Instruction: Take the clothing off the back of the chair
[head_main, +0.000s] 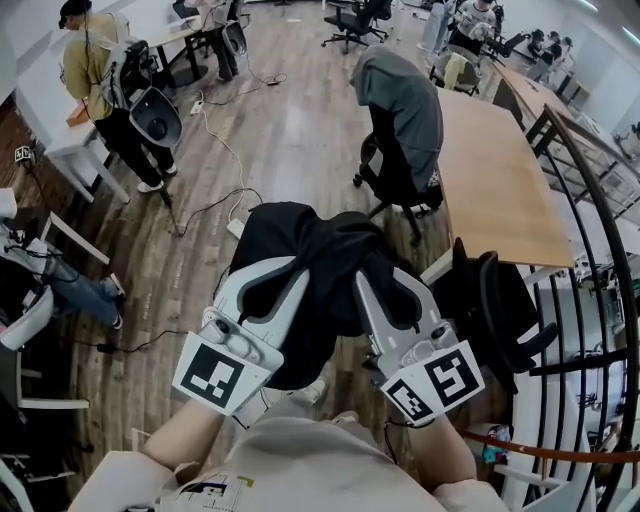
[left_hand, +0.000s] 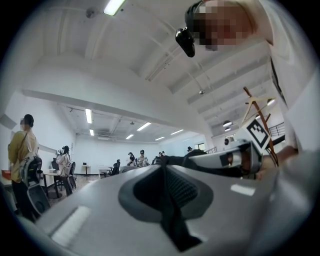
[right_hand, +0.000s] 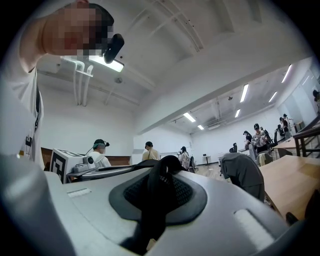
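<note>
A black garment (head_main: 322, 262) hangs bunched between my two grippers, above the wooden floor. My left gripper (head_main: 298, 270) is shut on its left side, and a strip of black fabric (left_hand: 166, 197) is pinched between the jaws in the left gripper view. My right gripper (head_main: 376, 276) is shut on the right side, with a fold of the black cloth (right_hand: 156, 195) caught between its jaws. A black office chair (head_main: 492, 312) stands just right of the garment, its back bare. Both grippers point level, side by side.
Further off, another office chair (head_main: 398, 150) has a grey garment (head_main: 405, 98) over its back. A long wooden table (head_main: 495, 185) runs along the right, with a curved railing (head_main: 590, 260) beyond it. Cables (head_main: 215, 140) cross the floor. People stand at desks (head_main: 95, 110) at the left.
</note>
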